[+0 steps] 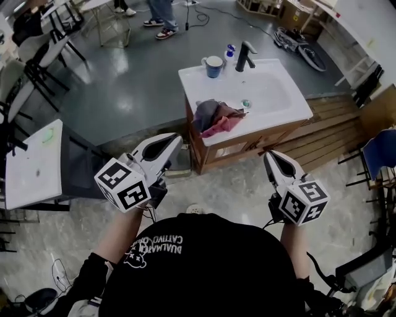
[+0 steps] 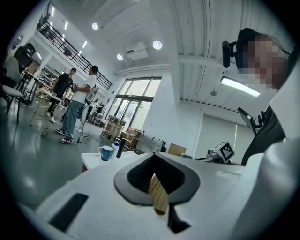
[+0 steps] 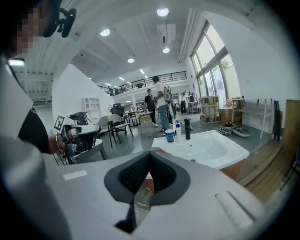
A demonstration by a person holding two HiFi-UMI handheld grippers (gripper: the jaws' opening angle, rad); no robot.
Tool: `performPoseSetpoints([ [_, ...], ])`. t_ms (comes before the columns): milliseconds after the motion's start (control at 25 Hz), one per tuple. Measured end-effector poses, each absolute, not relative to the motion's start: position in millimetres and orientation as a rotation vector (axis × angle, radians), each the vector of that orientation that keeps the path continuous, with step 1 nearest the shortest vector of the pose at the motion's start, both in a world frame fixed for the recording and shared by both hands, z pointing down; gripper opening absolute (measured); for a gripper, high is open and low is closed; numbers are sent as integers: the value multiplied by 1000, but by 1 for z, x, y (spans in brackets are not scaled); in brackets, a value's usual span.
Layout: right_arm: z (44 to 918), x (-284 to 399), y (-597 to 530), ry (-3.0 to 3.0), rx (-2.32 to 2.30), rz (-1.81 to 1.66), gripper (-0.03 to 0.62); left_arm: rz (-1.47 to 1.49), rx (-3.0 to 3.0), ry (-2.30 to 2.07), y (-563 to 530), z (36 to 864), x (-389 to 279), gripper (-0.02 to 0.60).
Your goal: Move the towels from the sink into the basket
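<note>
A grey towel (image 1: 207,113) and a pink-red towel (image 1: 224,122) lie bunched on the front left corner of the white sink (image 1: 272,93), partly over its edge. No basket shows in any view. My left gripper (image 1: 175,140) is held in front of the sink's wooden cabinet, shut, with nothing between its jaws. My right gripper (image 1: 270,155) hangs at the front right of the cabinet, also shut and empty. Both are well short of the towels. The right gripper view looks along the shut right gripper (image 3: 150,154) toward the sink (image 3: 211,147).
A blue mug (image 1: 213,65), a small bottle (image 1: 230,51) and a black faucet (image 1: 245,56) stand at the sink's back edge. A white table (image 1: 34,164) is at my left, and wooden pallets (image 1: 334,124) and a blue chair (image 1: 380,155) at my right. People (image 1: 162,18) stand far behind.
</note>
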State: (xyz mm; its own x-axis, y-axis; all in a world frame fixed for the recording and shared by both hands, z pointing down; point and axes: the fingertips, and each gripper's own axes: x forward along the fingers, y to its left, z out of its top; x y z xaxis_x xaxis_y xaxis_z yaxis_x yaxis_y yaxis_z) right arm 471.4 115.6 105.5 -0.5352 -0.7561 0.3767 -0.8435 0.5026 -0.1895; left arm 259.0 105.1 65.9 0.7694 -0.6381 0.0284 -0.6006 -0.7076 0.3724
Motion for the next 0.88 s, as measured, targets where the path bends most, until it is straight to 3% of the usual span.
performPoseSetpoints([
  [880,165,389,27,-2573,1020,643,5,-90,2368,-1024,56,148,222,0],
])
